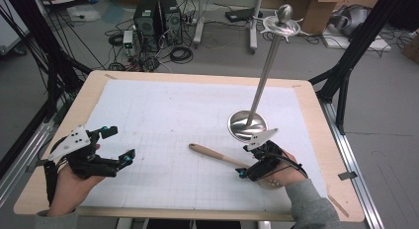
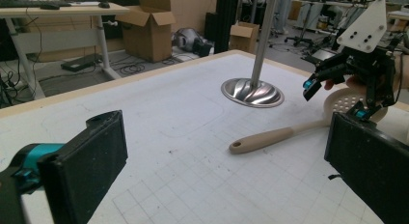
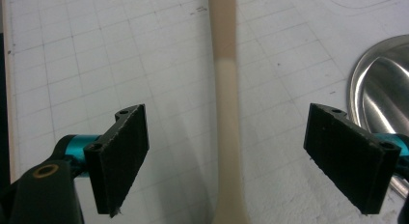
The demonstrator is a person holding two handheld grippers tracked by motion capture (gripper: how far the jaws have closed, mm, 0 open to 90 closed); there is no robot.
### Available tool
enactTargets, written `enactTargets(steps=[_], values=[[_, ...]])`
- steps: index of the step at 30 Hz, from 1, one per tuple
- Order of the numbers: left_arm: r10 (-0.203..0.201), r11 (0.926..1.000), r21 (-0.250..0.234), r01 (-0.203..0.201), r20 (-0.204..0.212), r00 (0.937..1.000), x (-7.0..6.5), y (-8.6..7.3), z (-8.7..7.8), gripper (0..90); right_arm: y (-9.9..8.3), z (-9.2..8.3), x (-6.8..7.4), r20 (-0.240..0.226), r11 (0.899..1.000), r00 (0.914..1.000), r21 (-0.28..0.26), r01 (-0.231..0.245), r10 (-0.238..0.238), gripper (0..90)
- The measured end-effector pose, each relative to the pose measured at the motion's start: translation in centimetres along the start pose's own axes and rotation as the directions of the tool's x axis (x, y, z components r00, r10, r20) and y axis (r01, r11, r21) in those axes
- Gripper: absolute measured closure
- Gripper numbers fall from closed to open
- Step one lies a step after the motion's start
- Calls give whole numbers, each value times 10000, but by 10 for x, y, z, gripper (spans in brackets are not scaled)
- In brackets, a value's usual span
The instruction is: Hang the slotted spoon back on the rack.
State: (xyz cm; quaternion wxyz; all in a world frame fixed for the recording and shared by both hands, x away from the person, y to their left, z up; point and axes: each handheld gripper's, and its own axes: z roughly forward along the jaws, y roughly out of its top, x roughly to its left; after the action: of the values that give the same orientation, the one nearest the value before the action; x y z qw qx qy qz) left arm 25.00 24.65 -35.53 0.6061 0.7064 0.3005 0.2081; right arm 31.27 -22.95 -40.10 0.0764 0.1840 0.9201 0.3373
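A slotted spoon (image 1: 212, 154) with a wooden handle and a pale perforated head lies flat on the gridded mat, handle pointing left. My right gripper (image 1: 243, 161) is open and points down over the spoon's neck. In the right gripper view the spoon's shaft (image 3: 225, 89) runs up the gap between the two pads without touching either. My left gripper (image 1: 119, 144) is open and holds nothing, near the table's left front. From the left gripper view the spoon (image 2: 270, 137) lies ahead, with the right gripper (image 2: 335, 96) over its head.
A steel stand with a round base (image 1: 247, 125) and a tall leaning pole (image 1: 267, 66) rises just behind the right gripper. A white gridded mat (image 1: 173, 105) covers the wooden table (image 1: 64, 140). Computer towers (image 1: 158, 17) and cables lie on the floor beyond.
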Motion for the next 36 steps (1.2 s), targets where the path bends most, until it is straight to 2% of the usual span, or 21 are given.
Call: enactTargets(steps=[12, 16, 18, 26, 36], values=[[-21, 10000, 35, 21, -2, 10000, 0, -1, 2, 17, 0, 10, -4, -124, 9981, 9999, 615, -51, 58, 186], [-25, 10000, 32, 25, 2, 10000, -1, -1, 1, 17, -2, 12, -6, -222, 9970, 9997, 770, -98, 115, 219], [-21, 10000, 37, 21, 4, 10000, -1, -1, 2, 17, -2, 13, -6, -202, 9948, 9998, 1013, -44, 65, 242], [-24, 9999, 111, 23, 35, 10000, 0, -3, 3, 17, -2, 19, -5, -250, 9868, 9996, 1611, 140, -101, 406], [-19, 9999, 103, 18, 88, 10000, -1, -2, 2, 17, -3, 19, -5, -63, 9791, 9998, 2025, 203, -194, 603]])
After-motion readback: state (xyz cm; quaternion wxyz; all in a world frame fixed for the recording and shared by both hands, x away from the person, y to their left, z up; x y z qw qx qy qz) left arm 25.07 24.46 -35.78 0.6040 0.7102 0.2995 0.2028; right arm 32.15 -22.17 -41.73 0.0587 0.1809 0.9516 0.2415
